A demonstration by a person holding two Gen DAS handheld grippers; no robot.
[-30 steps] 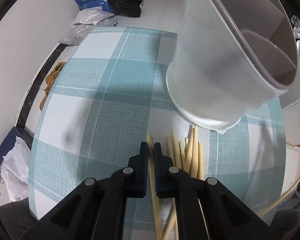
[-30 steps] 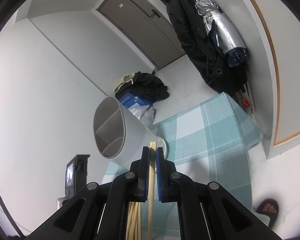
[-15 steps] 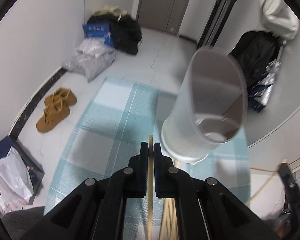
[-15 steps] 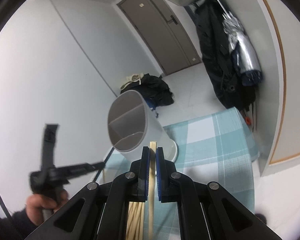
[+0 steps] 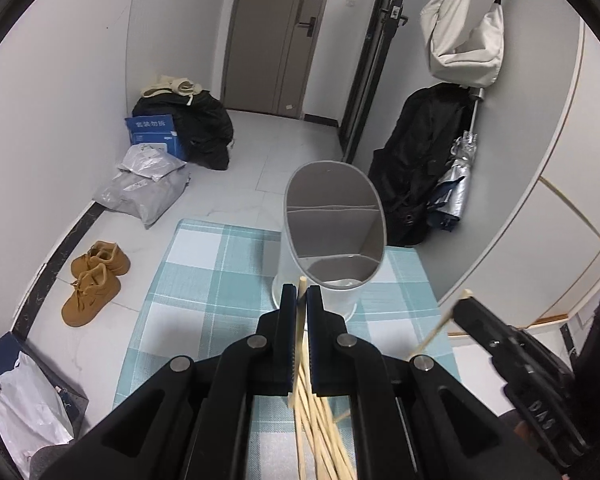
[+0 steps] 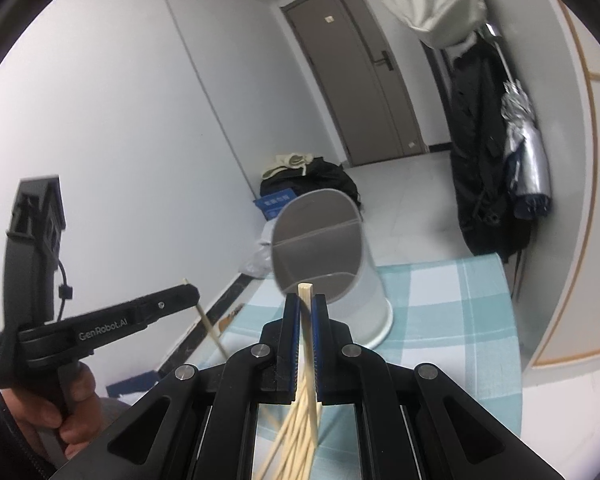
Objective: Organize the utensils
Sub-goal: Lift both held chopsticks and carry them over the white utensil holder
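This is a small room with a grey door at the back and a tabletop (image 5: 204,280) covered in a blue and white checked cloth. The white utensil holder (image 5: 332,240) stands at the far end of the tabletop; it has dividers inside and looks empty.

Far left of the holder, on the floor, sits a pair of brown shoes (image 5: 94,280). Closer in, the left claw (image 5: 301,300) is shut tight on one wooden chopstick (image 5: 300,320), and its tip pokes up just in front of the holder's rim. Under the claw, nearer than the holder, more loose chopsticks (image 5: 320,432) lie in a messy pile on the cloth. To the right of the holder, the right claw (image 6: 305,308) is also shut tight on a chopstick of its own (image 6: 306,320), aimed at the holder's mouth.

What could go wrong? Both sticks are heading for the same holder, so the two claws could bump together. A stick could also hit the rim and tip the light holder over, or slip out and fall on the floor.
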